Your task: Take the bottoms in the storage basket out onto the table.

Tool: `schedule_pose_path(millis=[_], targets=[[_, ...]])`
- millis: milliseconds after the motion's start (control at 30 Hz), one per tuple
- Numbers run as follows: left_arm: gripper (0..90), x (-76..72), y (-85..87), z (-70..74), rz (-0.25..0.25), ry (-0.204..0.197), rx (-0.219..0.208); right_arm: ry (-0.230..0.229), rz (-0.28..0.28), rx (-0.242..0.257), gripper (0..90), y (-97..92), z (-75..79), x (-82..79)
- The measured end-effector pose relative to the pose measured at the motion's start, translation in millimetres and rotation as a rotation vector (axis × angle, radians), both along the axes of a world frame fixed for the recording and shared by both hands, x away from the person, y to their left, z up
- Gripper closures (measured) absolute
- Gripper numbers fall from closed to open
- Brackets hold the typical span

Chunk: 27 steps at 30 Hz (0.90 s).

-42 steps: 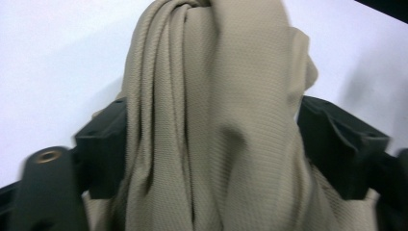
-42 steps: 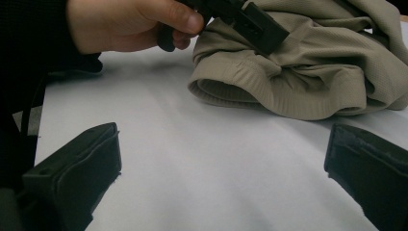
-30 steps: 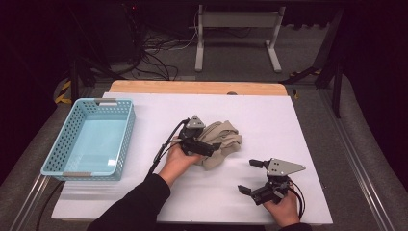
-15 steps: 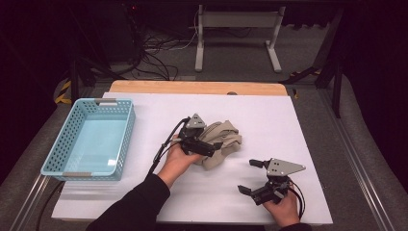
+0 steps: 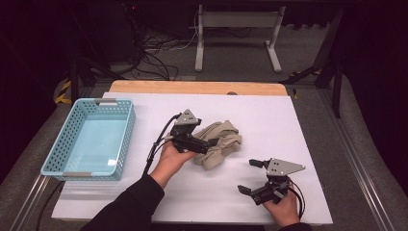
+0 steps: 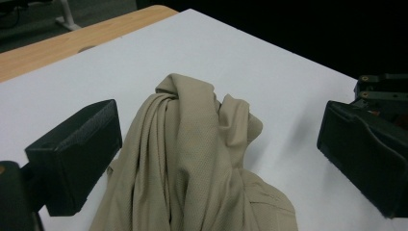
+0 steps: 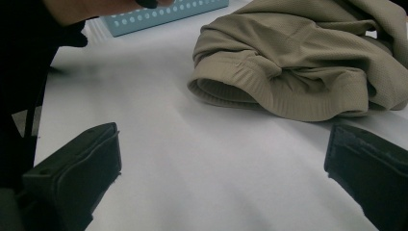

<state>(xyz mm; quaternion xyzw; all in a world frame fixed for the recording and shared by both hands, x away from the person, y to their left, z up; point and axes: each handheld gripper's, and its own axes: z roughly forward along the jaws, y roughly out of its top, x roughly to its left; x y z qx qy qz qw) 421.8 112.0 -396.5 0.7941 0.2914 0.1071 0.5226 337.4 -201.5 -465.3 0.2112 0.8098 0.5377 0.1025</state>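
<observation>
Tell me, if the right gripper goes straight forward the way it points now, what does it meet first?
Probably the beige garment. The right gripper has open jaws over bare white table, and the garment's ribbed hem lies ahead, slightly toward one jaw. Depth is unclear, so it may graze the edge.

No text, label or number could be read anywhere. The surfaces in view carried no legible marks.

Bare table right of crumpled cloth, basket blocking left edge.
</observation>
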Motion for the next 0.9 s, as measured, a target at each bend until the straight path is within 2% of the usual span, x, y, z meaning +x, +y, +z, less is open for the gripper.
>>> schedule_pose_path(millis=[200,300,533,600,700,800,900], targets=[[2.3,-3.4,8.6,6.8,0.000,-0.013,-0.006,-0.001,0.001,0.001,0.1,-0.1,0.0,0.0],[2.2,-5.1,11.4,9.0,-0.001,-0.004,-0.014,-0.001,0.001,0.001,0.1,-0.1,0.0,0.0],[1.4,-11.4,19.3,11.9,-0.016,-0.017,-0.005,-0.001,0.002,0.002,0.1,-0.2,0.1,-0.1],[1.2,-15.3,25.7,11.9,-0.026,-0.032,-0.003,-0.001,0.003,0.002,0.1,-0.4,0.1,-0.1],[1.2,-20.5,35.0,11.3,-0.034,-0.027,-0.004,0.000,0.004,0.003,0.0,-0.2,0.1,-0.1],[0.3,-26.1,44.4,11.9,-0.035,-0.050,-0.006,0.000,0.004,0.002,0.1,0.0,0.1,-0.1],[0.1,-31.7,52.2,12.6,-0.043,-0.050,-0.017,0.000,0.004,0.001,0.0,0.1,0.0,0.0]])
